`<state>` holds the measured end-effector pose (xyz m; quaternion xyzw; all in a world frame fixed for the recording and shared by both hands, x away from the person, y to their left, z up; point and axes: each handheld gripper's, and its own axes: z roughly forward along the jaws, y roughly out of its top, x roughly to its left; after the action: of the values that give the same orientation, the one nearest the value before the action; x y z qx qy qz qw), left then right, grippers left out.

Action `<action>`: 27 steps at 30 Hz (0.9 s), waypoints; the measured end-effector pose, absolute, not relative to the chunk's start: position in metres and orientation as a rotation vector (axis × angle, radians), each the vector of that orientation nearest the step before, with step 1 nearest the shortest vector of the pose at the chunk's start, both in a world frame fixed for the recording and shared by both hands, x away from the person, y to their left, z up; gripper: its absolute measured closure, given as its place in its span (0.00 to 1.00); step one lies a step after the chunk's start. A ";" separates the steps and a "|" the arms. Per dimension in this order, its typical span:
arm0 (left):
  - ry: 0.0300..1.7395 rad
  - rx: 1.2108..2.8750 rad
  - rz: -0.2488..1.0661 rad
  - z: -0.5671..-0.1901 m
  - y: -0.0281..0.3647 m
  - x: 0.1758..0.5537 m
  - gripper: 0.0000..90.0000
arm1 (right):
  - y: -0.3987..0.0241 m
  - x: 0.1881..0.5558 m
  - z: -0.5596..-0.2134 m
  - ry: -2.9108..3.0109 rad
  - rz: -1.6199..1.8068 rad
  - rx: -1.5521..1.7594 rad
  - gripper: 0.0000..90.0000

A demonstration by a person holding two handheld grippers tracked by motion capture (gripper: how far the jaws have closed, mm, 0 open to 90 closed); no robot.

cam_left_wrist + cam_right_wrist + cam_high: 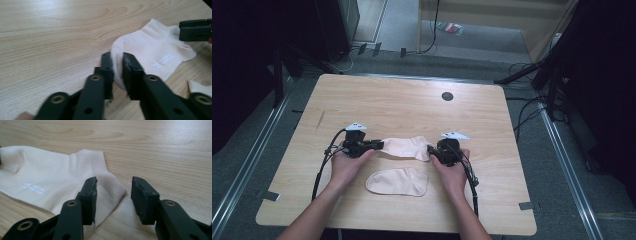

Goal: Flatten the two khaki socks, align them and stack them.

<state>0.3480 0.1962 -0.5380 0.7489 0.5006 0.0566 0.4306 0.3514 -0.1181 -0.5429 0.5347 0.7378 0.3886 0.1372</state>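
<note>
Forearms reach in from the near edge as the left gripper [379, 145] and right gripper [430, 150] meet a cream sock [404, 147] on the wooden surface [412, 100]; a second sock [398, 181] lies nearer. Left gripper view: jaws pinch the sock's toe end. Right gripper view: jaws spread, cuff between them, ungripped.

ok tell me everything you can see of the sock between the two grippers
The farther sock is a pale cream ankle sock of soft knit, lying flat on the wooden table, with small white lettering and a ribbed cuff. The left gripper pinches its toe end. The right gripper stands open around the cuff end.
</note>
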 end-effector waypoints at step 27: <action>1.140 1.707 0.172 -0.511 0.222 0.293 1.00 | -0.120 0.309 -0.505 2.135 1.264 1.426 1.00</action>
<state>0.2930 0.2215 -0.5114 0.7104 0.4744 0.0715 0.5149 0.3090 -0.1197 -0.5054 0.4933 0.7388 0.4374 0.1396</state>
